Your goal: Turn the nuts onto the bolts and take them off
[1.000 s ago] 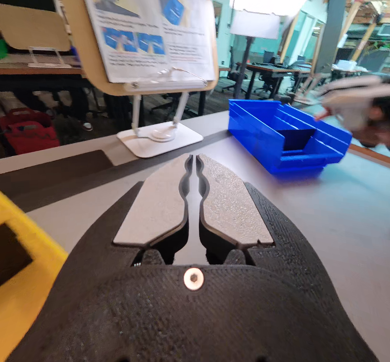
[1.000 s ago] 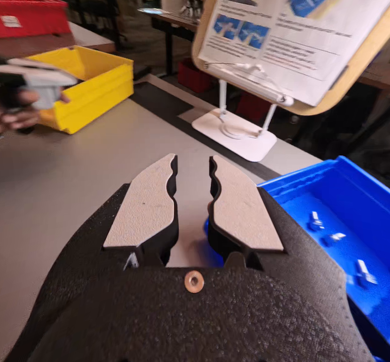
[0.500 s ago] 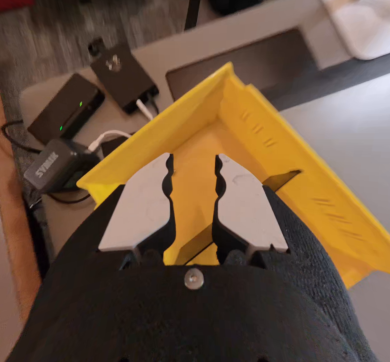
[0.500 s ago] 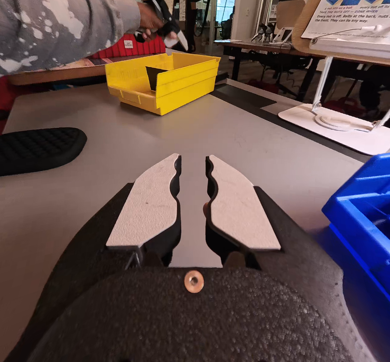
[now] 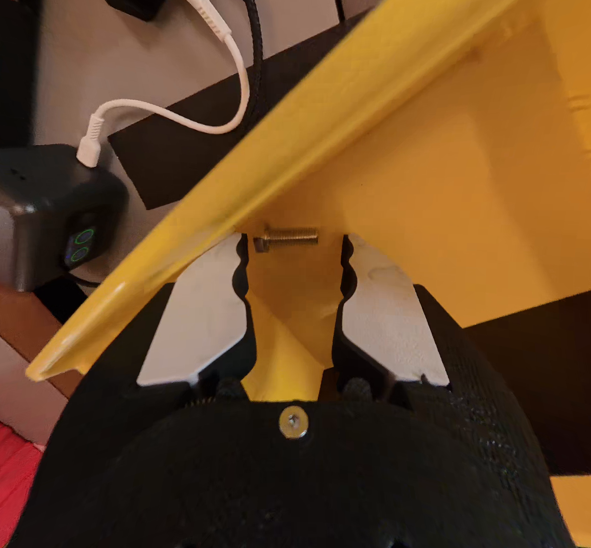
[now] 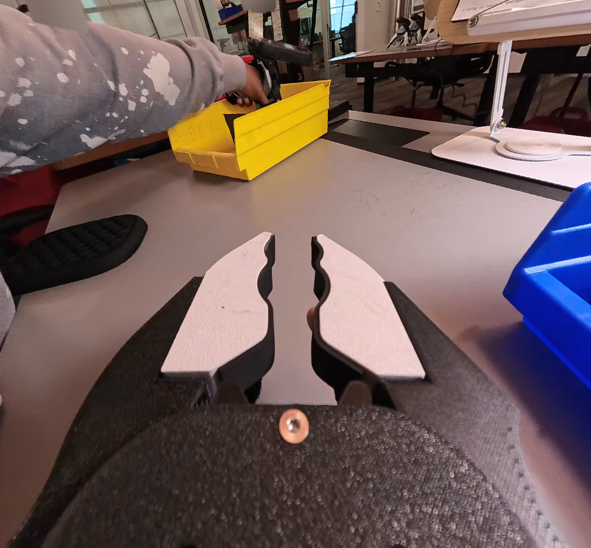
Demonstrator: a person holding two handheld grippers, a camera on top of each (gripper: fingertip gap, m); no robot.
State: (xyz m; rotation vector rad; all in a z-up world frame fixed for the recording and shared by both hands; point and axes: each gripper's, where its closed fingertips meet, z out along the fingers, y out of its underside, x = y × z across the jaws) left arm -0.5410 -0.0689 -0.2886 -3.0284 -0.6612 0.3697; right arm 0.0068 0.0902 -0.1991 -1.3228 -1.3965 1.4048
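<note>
A metal bolt [image 5: 286,238] lies on its side on the floor of the yellow bin [image 5: 415,155], close under the bin's left wall. My left gripper [image 5: 294,241] is open inside the bin, its fingertips on either side of the bolt, apart from it. In the right wrist view the yellow bin [image 6: 281,126] stands at the far left of the grey table [image 6: 335,213], with the left gripper [image 6: 271,85] reaching down into it. My right gripper [image 6: 293,240] is open and empty, low over the table. No nuts are visible.
A blue bin [image 6: 559,277] stands at the right edge. A white stand base [image 6: 518,149] holds an instruction board at the back right. A black padded rest [image 6: 76,248] lies at the left. Black chargers [image 5: 54,209] and cables [image 5: 236,66] lie beside the yellow bin. A sleeve [image 6: 96,85] crosses the upper left.
My left gripper swung left from the table into the yellow bin, opened wider and came down around the bolt. My right gripper turned away from the blue bin and stays open.
</note>
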